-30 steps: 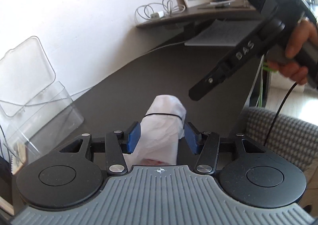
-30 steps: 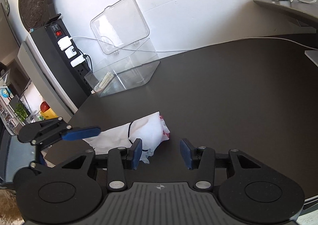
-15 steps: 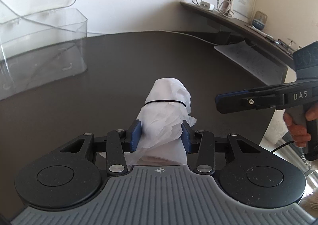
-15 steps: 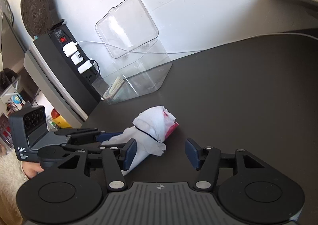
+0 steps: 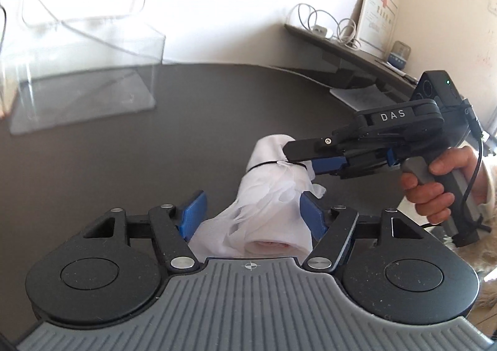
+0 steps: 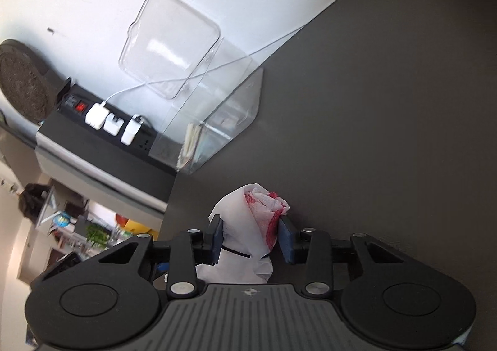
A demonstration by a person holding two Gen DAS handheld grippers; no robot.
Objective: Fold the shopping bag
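Observation:
The shopping bag (image 5: 273,192) is a white roll bound by a thin black band (image 5: 264,164), above the dark table (image 5: 124,164). My left gripper (image 5: 252,214) is open around the roll's near end; its left pad stands clear of the cloth. My right gripper (image 5: 299,160), held by a person's hand (image 5: 435,183), comes in from the right and clamps the roll's far end at the band. In the right wrist view, the right gripper (image 6: 251,234) is shut on the shopping bag (image 6: 251,220), with red print showing at the tip.
A clear plastic box (image 5: 84,87) with its lid up stands at the table's back left, and shows as the clear box (image 6: 214,109) by the wall. A power strip (image 6: 108,121) with white chargers lies beyond it. A shelf (image 5: 341,43) with cables runs at the right.
My right gripper moved onto the roll's far end and shut on it. My left gripper's fingers spread apart from the roll. Both views swung round.

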